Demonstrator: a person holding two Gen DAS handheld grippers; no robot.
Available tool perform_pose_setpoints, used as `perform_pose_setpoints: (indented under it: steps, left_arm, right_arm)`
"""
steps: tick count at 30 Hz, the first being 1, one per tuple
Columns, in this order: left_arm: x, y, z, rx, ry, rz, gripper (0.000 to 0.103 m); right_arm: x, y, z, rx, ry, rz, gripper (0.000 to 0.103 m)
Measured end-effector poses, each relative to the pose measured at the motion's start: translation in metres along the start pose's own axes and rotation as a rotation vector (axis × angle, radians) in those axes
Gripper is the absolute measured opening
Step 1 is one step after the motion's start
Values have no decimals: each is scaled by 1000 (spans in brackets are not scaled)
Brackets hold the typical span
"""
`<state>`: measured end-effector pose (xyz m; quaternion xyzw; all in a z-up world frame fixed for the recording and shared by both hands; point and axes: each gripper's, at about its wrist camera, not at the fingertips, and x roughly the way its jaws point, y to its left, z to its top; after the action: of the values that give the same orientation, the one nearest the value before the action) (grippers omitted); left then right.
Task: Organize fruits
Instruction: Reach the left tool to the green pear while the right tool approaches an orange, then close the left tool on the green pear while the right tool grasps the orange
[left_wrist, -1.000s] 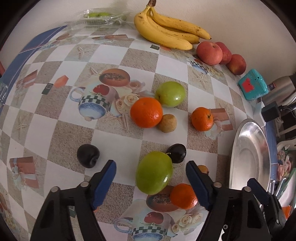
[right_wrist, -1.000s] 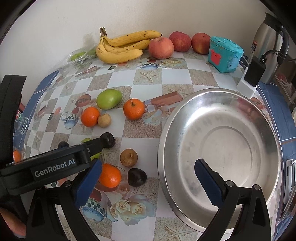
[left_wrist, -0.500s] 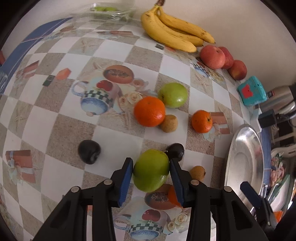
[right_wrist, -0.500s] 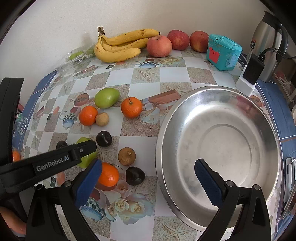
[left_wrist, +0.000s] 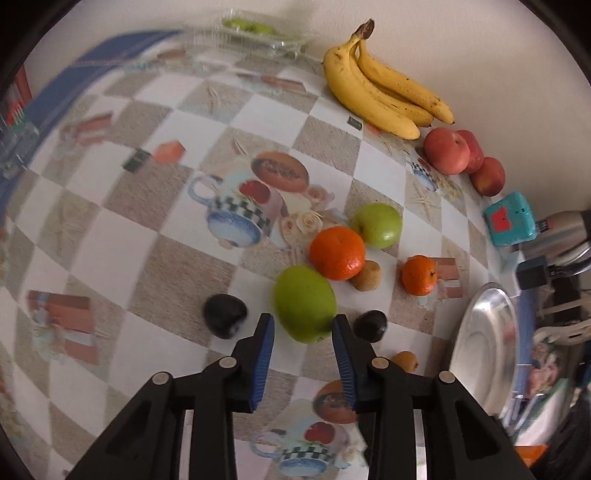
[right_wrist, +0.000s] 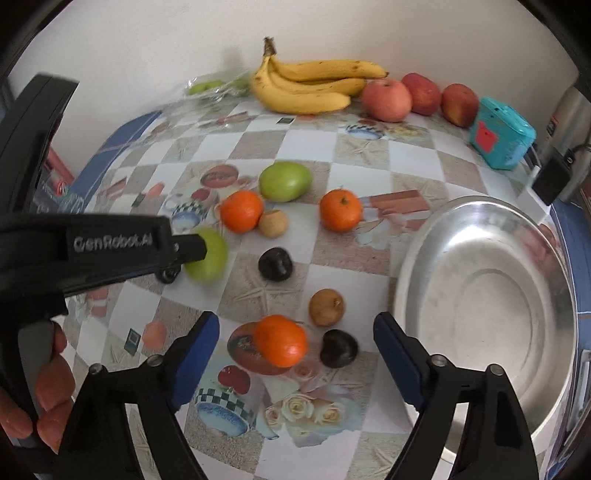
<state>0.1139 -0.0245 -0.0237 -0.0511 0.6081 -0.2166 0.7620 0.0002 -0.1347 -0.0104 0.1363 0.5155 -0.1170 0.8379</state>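
Left wrist view, centre: my left gripper (left_wrist: 302, 341), just closing, clamps the green fruit (left_wrist: 304, 303); my right gripper (right_wrist: 295, 341), narrowing but released, must next seize the orange (right_wrist: 281, 345) for the bowl (right_wrist: 484, 306).

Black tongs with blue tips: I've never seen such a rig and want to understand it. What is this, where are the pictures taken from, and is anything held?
There is no robot here. A person holds a pair of tongs in each hand, and a wide-angle camera on each pair looks along its fingers. One picture comes from the left tongs, the other from the right tongs.

On the patterned table lie bananas, red apples, dark plums and a metal bowl.

The left tongs have just been closing and pinch a green fruit. The right tongs have been closing too, but stand open over an orange and hold nothing.
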Motion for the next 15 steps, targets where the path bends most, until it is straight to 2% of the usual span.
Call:
perform_pose_setpoints:
  steps: [2, 5, 8, 11, 15]
  left_arm:
    - [1, 2, 1, -5, -2, -20, 40]
    - [1, 3, 3, -11, -10, -9, 51]
    - [3, 8, 7, -31, -16, -25, 57]
    - [10, 10, 9, -47, -12, -75, 57]
    - [18, 6, 11, -37, -5, -87, 57]
  right_arm:
    - [4, 4, -2, -19, 13, -4, 75]
    - [8, 9, -4, -48, 23, -12, 71]
    - [12, 14, -6, -81, 35, -27, 66]
    - [15, 16, -9, -100, 43, -33, 57]
    - [18, 16, -11, -117, 55, -30, 45]
